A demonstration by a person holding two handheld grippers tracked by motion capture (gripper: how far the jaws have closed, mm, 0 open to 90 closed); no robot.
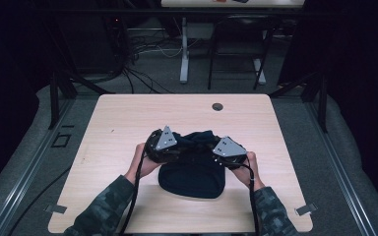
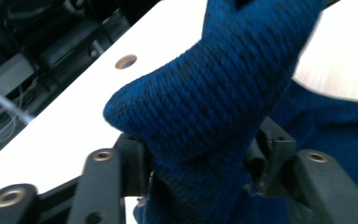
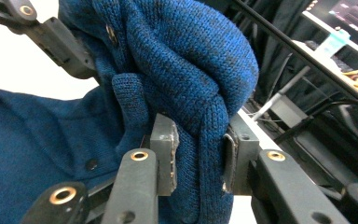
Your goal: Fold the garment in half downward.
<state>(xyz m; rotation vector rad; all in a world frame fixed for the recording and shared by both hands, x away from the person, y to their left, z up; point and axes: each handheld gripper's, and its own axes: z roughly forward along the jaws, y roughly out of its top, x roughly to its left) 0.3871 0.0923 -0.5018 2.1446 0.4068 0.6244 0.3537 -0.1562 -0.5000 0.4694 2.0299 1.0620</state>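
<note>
Item 1: dark blue knitted garment (image 1: 192, 172). I see it lying on the near middle of the counter (image 1: 128, 118), its upper edge lifted off the surface and bunched between my two claws, the lower part resting flat in a rounded heap.

Item 2: left claw (image 2: 198, 163). It grips a thick fold of the knit; in the left gripper view the fabric bulges up between the black jaws and fills the gap from pad to pad. In the high view it sits at the garment's upper left (image 1: 161, 142), held by my left hand (image 1: 140, 164).

Item 3: right claw (image 3: 198, 156). Clenched on a narrower roll of the same knit, pads pressed into it on both sides. In the high view it sits at the garment's upper right (image 1: 226, 148), near the left claw.

Item 4: cable hole (image 1: 217, 106), in the counter's far edge, well apart from the garment.
</note>
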